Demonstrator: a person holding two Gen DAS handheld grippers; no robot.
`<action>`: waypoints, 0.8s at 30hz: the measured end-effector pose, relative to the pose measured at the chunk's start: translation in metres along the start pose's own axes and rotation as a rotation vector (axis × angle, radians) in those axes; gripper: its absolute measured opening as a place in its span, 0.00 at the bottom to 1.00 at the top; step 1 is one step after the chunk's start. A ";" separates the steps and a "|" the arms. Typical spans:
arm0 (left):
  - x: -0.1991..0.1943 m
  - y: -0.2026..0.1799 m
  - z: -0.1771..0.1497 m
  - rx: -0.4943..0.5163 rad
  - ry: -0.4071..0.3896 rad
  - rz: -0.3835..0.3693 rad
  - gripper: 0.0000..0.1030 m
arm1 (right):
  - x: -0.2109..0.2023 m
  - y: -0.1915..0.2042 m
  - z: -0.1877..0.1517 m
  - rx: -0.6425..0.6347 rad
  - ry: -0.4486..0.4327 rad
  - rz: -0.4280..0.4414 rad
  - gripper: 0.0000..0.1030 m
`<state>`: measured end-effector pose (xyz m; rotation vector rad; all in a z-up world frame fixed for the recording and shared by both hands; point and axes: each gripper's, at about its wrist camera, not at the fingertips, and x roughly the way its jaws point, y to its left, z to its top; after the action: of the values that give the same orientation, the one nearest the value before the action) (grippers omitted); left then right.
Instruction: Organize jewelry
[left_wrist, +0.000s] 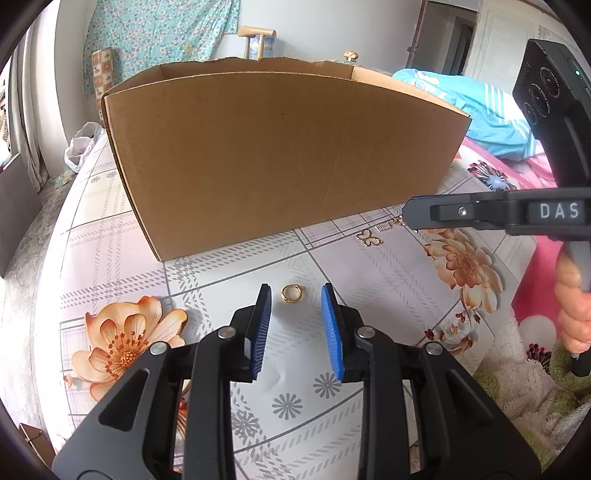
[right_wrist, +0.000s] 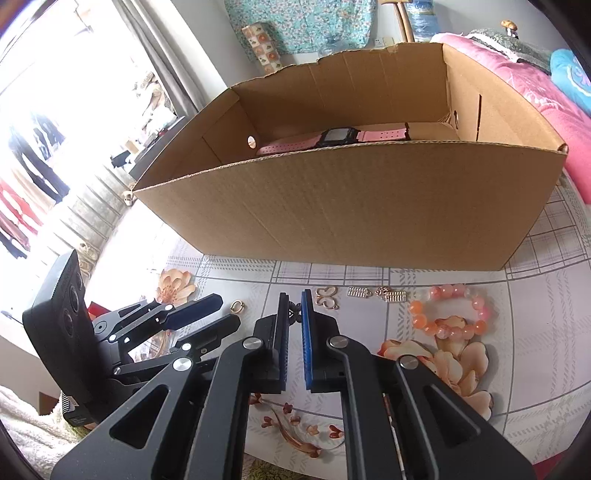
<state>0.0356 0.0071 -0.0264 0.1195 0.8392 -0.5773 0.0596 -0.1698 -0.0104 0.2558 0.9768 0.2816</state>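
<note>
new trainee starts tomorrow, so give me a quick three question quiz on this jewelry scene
1. True or false: the pink-strapped watch already lies inside the cardboard box.
2. Which piece lies on the table just ahead of the left gripper, whose fingertips stand apart? A gold ring; B silver chain; C pearl earring.
3. What shape is the gold charm lying just right of the right gripper in its own view?

Key: 1 true; 2 A; 3 butterfly.

Matt corrugated cardboard box (left_wrist: 280, 155); glossy gold metal ring (left_wrist: 291, 293); smooth printed tablecloth (left_wrist: 369, 266); shiny glassy bead bracelet (right_wrist: 448, 312).
</note>
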 end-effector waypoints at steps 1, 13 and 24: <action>0.002 -0.001 0.001 -0.001 0.006 0.008 0.25 | -0.002 -0.001 -0.001 0.002 -0.003 -0.001 0.07; 0.013 -0.012 0.010 0.057 0.032 0.102 0.08 | -0.009 -0.011 -0.010 0.030 -0.020 0.010 0.07; 0.016 -0.022 0.014 0.090 0.060 0.125 0.05 | -0.017 -0.017 -0.015 0.042 -0.043 0.033 0.07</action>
<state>0.0421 -0.0226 -0.0265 0.2704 0.8573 -0.4961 0.0404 -0.1899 -0.0111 0.3151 0.9376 0.2848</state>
